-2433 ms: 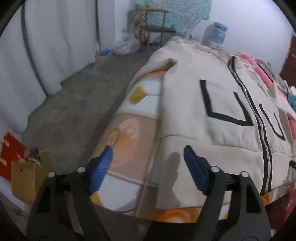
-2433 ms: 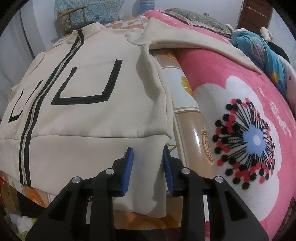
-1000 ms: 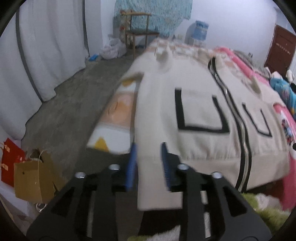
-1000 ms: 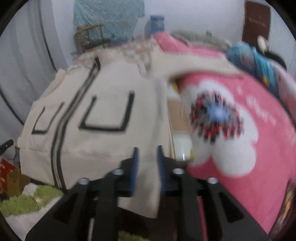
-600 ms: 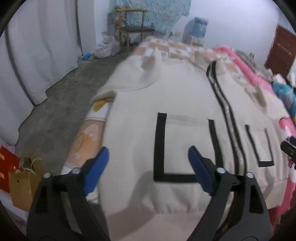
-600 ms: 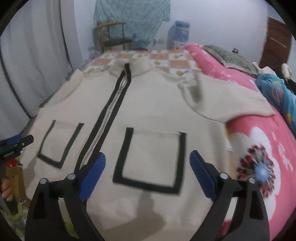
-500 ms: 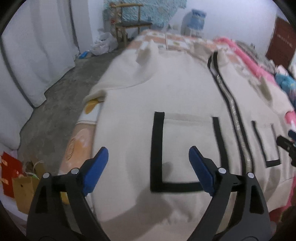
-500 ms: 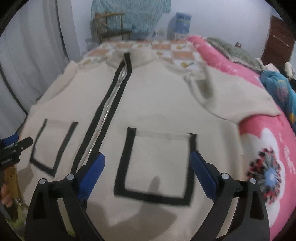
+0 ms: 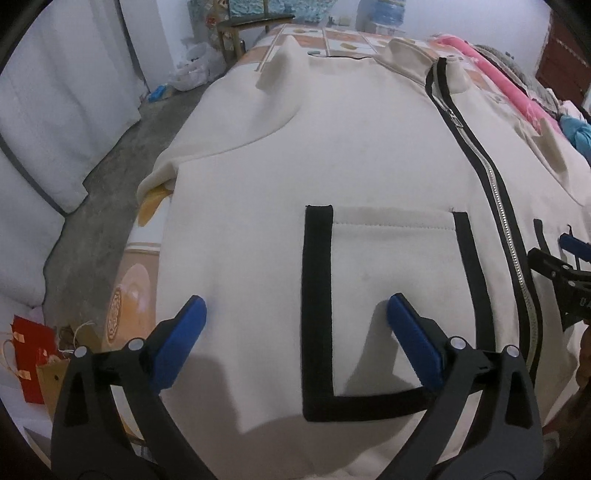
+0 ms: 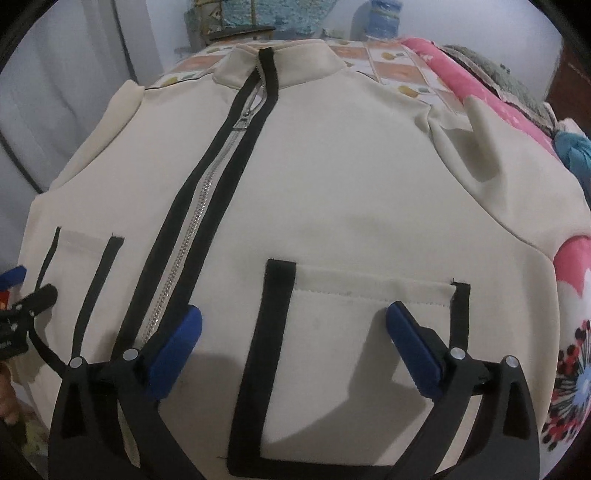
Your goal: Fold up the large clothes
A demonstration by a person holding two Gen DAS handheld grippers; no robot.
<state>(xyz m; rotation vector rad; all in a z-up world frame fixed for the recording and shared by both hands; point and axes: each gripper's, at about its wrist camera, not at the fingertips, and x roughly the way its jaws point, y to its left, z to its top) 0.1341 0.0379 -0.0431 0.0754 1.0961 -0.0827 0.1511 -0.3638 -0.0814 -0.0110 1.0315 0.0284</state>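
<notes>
Bed (image 9: pixel 129 266): sheet printed in orange and cream tiles, showing at the near left edge and again beyond the collar. A pink blanket (image 10: pixel 517 122) with a flower print lies along the bed's right side.

Room: grey concrete floor (image 9: pixel 110 147); white curtains (image 9: pixel 48 110) on the left; a wooden chair (image 9: pixel 240 29) and a blue water jug (image 10: pixel 384 18) against the far wall; a dark door (image 9: pixel 561 55) at far right. A red paper bag (image 9: pixel 31 354) and a brown one stand on the floor near the bed's corner.

Jacket (image 9: pixel 369 155): cream, large, laid front-up and flat on the bed, collar at the far end, hem toward the viewer. Black-edged metal zipper (image 10: pixel 207 192) closed up the middle. Two patch pockets outlined in black, one pocket (image 10: pixel 354 362) on each side of the zip. Sleeves lie out to either side, with raised creases at the shoulders.

Left gripper (image 9: pixel 297 334): blue pads spread wide and widening, empty, poised over the left-hand pocket area; contact with the cloth cannot be told.

Right gripper (image 10: pixel 291 341): jaws likewise wide and opening, nothing clamped, over the right-hand pocket, one finger near the zipper.
</notes>
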